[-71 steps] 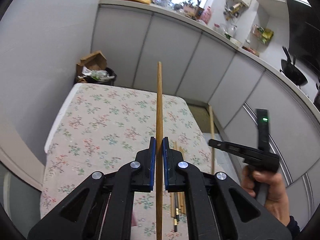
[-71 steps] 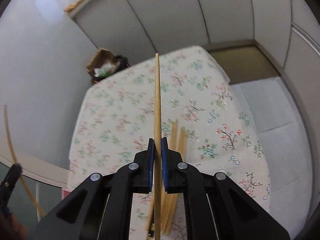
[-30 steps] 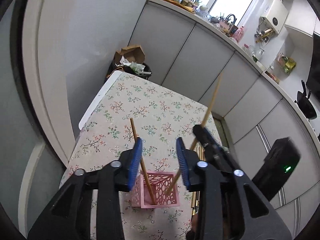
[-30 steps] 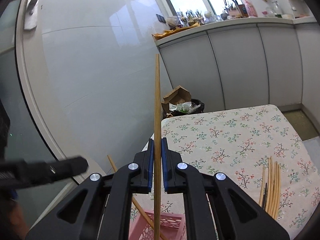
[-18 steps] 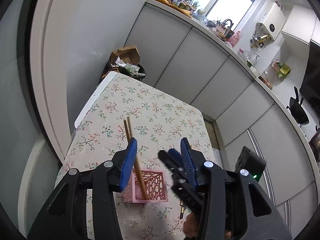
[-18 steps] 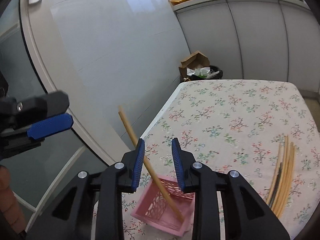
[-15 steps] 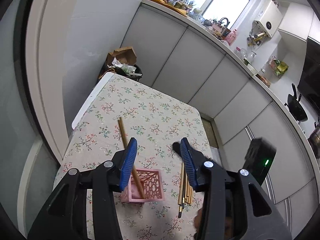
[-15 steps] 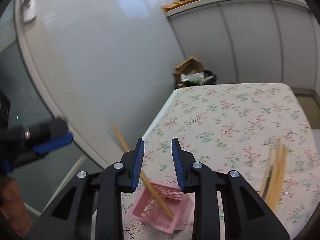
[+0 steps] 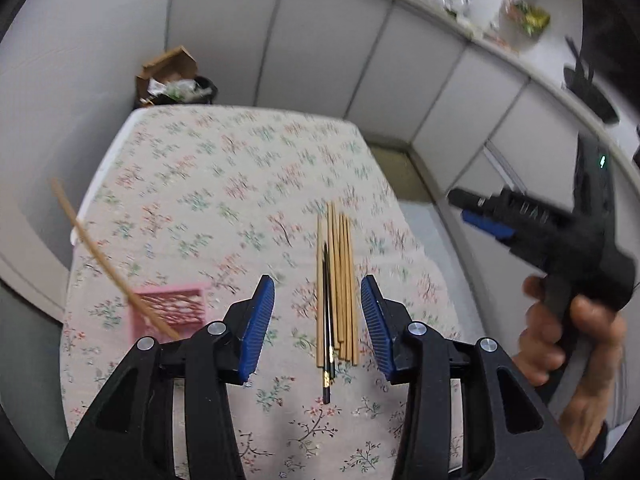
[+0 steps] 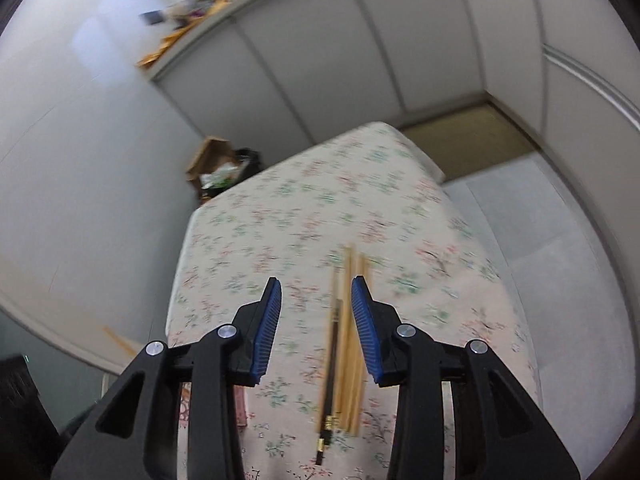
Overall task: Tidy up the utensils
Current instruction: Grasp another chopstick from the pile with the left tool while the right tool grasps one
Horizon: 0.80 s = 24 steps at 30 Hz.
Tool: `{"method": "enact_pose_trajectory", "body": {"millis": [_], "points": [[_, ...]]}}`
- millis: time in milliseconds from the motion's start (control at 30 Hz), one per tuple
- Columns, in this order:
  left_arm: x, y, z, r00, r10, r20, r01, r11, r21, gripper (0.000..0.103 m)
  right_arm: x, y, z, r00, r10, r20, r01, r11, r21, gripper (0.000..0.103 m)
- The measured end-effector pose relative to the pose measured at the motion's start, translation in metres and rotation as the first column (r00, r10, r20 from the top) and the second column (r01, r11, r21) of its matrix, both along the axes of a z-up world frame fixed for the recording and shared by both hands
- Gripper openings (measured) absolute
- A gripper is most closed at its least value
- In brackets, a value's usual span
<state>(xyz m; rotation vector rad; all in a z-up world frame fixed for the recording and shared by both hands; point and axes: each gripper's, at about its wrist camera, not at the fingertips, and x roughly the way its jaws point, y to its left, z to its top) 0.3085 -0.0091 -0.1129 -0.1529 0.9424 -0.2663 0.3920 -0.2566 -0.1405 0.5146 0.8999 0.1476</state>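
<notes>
Both tongs are empty and aimed down at the loose pile, so the step in hand looks like the reach for the next chopstick; the left gripper (image 9: 317, 322) has its jaws partly apart with nothing between the blue pads, and the bundle of chopsticks (image 9: 338, 280) lies on the floral tablecloth (image 9: 208, 184) straight ahead of its tips, framed by them; the right gripper (image 10: 316, 330) is opening, jaws bare, and the same bundle (image 10: 346, 344) lies below the gap, nearer its right pad; the pink basket (image 9: 170, 308) stands to the left of the left gripper, with 1 bamboo chopstick (image 9: 108, 262) leaning out of it; next, I judge, each gripper must descend and pinch 1 stick apart from its neighbours, a dark thin one (image 9: 327, 344) among them.
</notes>
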Motion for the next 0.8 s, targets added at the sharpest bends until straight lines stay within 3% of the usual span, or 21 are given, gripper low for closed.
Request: {"method": "enact_pose_trajectory", "body": {"millis": [167, 367, 467, 600, 667, 800], "points": [[0.032, -0.033, -0.045, 0.994, -0.013, -0.110, 0.022, 0.997, 0.076, 0.043, 0.009, -0.022, -0.035, 0.990, -0.007, -0.139, 0.010, 1.000, 0.019, 0.038], [0.080, -0.047, -0.095, 0.975, 0.005, -0.224, 0.006, 0.999, 0.051, 0.039, 0.014, -0.036, -0.062, 0.972, -0.026, -0.235, 0.033, 0.999, 0.026, 0.038], [0.099, -0.049, -0.114, 0.961, 0.016, -0.276, -0.008, 0.999, 0.033, 0.039, 0.015, -0.040, -0.065, 0.972, -0.016, -0.236, 0.030, 0.998, 0.053, 0.038], [0.117, -0.048, -0.130, 0.953, 0.032, -0.300, -0.019, 0.999, 0.046, 0.035, 0.017, -0.034, -0.063, 0.974, 0.005, -0.226, 0.002, 1.000, 0.029, 0.038], [0.124, -0.049, -0.139, 0.947, 0.039, -0.320, -0.025, 0.999, 0.049, 0.027, 0.019, -0.034, -0.062, 0.974, 0.006, -0.228, 0.002, 0.999, 0.034, 0.038], [0.128, -0.053, -0.147, 0.943, 0.052, -0.329, -0.029, 0.997, 0.073, 0.026, 0.021, -0.032, -0.063, 0.973, 0.000, -0.230, 0.006, 1.000, 0.022, 0.038]]}}
